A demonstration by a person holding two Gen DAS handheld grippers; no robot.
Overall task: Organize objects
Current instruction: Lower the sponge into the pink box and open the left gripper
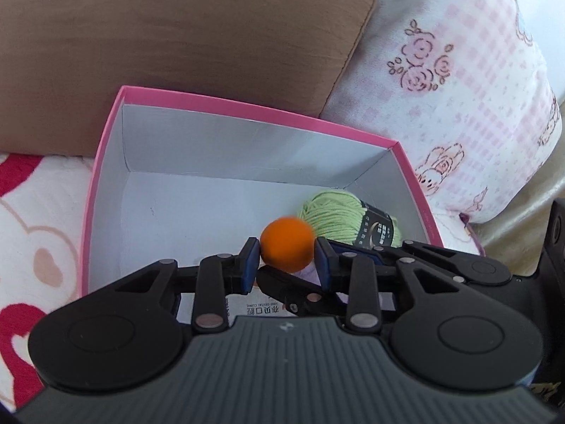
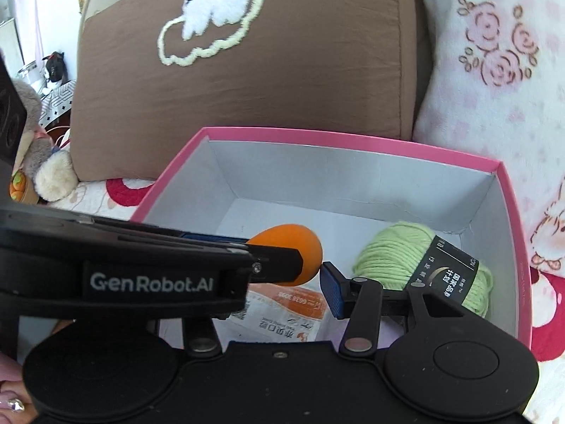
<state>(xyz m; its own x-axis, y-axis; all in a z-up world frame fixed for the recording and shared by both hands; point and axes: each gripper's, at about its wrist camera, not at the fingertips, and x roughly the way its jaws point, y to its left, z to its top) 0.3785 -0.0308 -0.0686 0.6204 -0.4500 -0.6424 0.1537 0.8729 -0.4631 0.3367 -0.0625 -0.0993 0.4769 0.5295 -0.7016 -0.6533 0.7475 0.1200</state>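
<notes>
Over the pink box, left wrist view:
Left gripper: mine, jaws spread about as wide as the orange sponge between my blue pads; whether they pinch it I cannot tell.
Pink box: white inside, set against the brown cushion.
Green yarn: in the box's far right corner, behind the sponge.

Right wrist view:
Right gripper: mine, jaws apart, nothing between them; left gripper crosses in front.
Orange sponge: above the box floor.
Green yarn: right side of the box.
Printed packet: flat on the box floor, near edge.
</notes>
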